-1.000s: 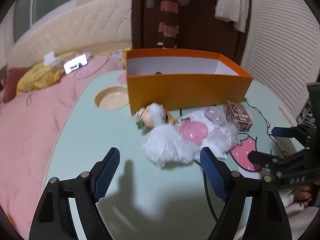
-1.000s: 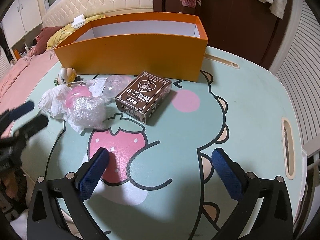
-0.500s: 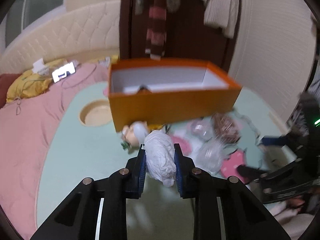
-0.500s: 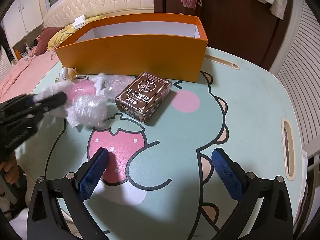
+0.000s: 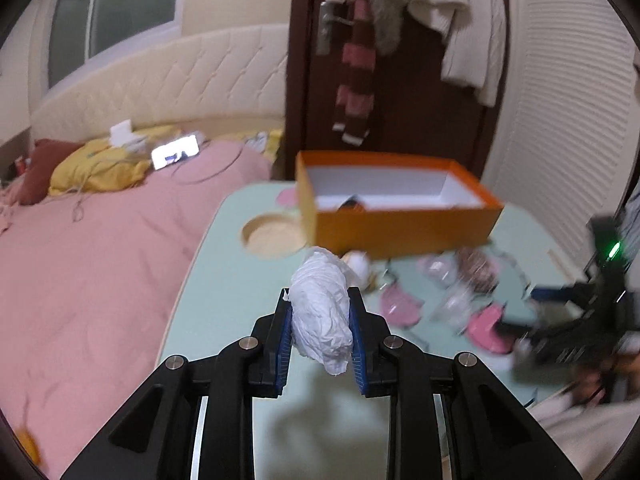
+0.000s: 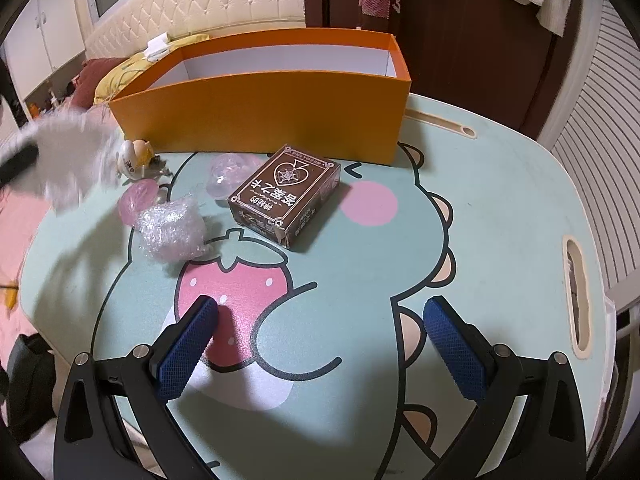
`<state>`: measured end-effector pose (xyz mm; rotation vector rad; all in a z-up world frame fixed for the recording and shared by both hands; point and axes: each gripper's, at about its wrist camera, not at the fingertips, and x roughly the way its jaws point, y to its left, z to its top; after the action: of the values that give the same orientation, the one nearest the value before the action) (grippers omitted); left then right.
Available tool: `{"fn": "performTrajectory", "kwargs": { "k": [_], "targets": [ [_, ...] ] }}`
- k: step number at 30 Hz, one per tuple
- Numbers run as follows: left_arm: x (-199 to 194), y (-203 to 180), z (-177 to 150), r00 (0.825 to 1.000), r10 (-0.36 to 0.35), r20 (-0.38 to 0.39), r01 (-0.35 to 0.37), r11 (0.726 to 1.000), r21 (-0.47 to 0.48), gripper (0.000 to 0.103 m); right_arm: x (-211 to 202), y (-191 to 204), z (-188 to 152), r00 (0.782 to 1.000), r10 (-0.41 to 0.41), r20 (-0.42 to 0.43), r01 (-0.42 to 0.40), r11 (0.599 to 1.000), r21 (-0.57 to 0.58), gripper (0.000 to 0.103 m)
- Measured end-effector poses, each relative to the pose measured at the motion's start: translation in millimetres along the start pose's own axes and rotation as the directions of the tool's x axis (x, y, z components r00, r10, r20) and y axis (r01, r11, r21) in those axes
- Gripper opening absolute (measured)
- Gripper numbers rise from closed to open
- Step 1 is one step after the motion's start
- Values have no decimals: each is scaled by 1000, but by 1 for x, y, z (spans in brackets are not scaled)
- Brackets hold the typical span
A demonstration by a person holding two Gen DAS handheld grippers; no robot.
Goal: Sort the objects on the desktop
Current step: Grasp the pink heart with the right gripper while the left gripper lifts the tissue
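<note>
Fingers of left gripper (image 5: 320,328): now clamped on crumpled white tissue wad (image 5: 322,316), lifted off mint-green cartoon-print surface (image 6: 500,208), short of open orange cardboard box (image 5: 400,224); deposit pending. Right gripper (image 6: 320,344): fingers apart, empty, unmoved.

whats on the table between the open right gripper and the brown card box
Nothing stands there. In the right wrist view, only the printed strawberry on the table separates the right gripper from the brown card box.

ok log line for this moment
left gripper: shut on white tissue wad, above table | right gripper: open, empty | orange box: tissue not in
</note>
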<state>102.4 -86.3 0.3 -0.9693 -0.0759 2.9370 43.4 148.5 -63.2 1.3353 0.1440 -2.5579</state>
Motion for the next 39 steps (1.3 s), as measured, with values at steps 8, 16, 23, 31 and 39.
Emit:
{"fn": "performTrajectory", "kwargs": {
  "k": [8,16,23,31,39],
  "targets": [
    [22,5,-26,998,-6,-69,5,1000,-27,23,-36,31,15,967,194,165,-170,974,-150,77],
    [23,12,-31,997,-18,-69,13,998,-60,23,0,98,48,950,301,80,-262,913,-312,63],
    [26,17,-33,997,-37,-73,31,996,-80,24,37,114,54,974,223,35,-200,924,-326,53],
    [23,16,-32,997,-48,-64,43,996,-81,24,33,104,54,966,252,56,-225,928,-296,40],
    [15,11,-26,998,-60,-31,58,995,-80,24,2,94,56,940,321,121,-281,923,-261,40]
  ]
}}
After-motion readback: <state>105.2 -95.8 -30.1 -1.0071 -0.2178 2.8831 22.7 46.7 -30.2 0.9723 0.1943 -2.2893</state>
